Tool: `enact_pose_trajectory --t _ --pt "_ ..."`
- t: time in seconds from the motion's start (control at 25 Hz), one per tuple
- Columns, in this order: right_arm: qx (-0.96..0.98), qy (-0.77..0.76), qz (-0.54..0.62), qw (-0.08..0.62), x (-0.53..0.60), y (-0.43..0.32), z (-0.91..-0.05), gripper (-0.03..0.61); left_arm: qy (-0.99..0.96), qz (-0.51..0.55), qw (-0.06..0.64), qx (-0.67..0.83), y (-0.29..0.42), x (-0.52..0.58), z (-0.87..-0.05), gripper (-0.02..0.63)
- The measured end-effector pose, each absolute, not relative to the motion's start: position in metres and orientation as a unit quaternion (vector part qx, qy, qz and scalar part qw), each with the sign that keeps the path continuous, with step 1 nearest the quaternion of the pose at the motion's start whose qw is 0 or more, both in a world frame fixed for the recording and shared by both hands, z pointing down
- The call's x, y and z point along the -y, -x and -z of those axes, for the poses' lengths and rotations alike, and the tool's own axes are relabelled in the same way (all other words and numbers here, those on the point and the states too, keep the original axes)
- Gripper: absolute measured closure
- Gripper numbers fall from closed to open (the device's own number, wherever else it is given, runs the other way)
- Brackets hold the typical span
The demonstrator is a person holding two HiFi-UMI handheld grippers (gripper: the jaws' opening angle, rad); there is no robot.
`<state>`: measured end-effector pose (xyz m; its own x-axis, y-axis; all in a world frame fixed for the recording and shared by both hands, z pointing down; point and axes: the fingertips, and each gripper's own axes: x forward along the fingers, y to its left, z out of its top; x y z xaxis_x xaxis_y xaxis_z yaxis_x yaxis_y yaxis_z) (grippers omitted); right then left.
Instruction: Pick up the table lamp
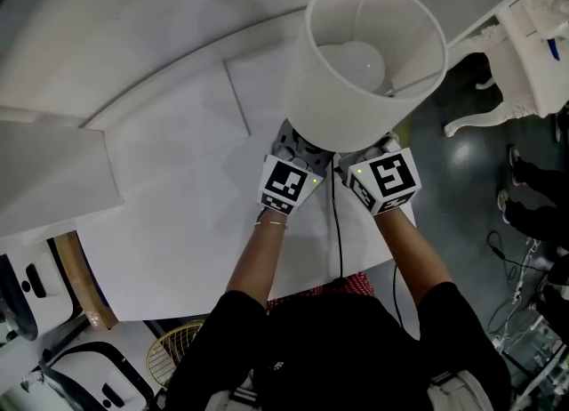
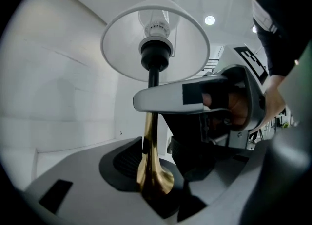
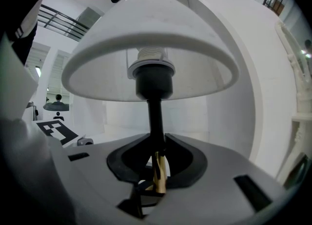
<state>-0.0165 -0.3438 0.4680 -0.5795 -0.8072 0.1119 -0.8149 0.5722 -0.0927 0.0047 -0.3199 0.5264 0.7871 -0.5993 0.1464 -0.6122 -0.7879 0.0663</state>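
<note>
Stem of table lamp (image 3: 156, 58) clamped between right gripper (image 3: 158, 164) jaws, left gripper (image 2: 155, 164) jaws held apart around brass lower stem (image 2: 149, 141), square markers (image 1: 290, 183) shown on cubes.

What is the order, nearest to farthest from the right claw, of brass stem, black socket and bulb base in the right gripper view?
1. Brass stem: gripped in the right claw, bottom centre.
2. Black socket: above the stem, centre.
3. Bulb base: highest, top centre.

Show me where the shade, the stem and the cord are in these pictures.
shade (image 1: 313, 102), head view, outer side wall.
stem (image 3: 156, 121), right gripper view, black upper section.
cord (image 1: 338, 222), head view, black run between the forearms.
</note>
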Motion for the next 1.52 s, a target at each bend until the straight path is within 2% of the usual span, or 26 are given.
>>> enact_pose_trajectory --t 0.44,0.6,1.52 --pt "0.887 -0.456 -0.067 0.027 0.343 0.017 -0.467 0.492 -0.941 -0.056 0.053 0.329 -0.008 0.326 -0.526 0.431" --pt "0.886 -0.459 -0.066 0.025 0.343 0.016 -0.467 0.492 -0.937 -0.054 0.051 0.341 -0.004 0.331 -0.525 0.497" --pt "0.885 -0.462 -0.058 0.019 0.341 0.019 -0.46 0.492 -0.935 -0.066 0.035 0.348 -0.009 0.336 -0.525 0.502"
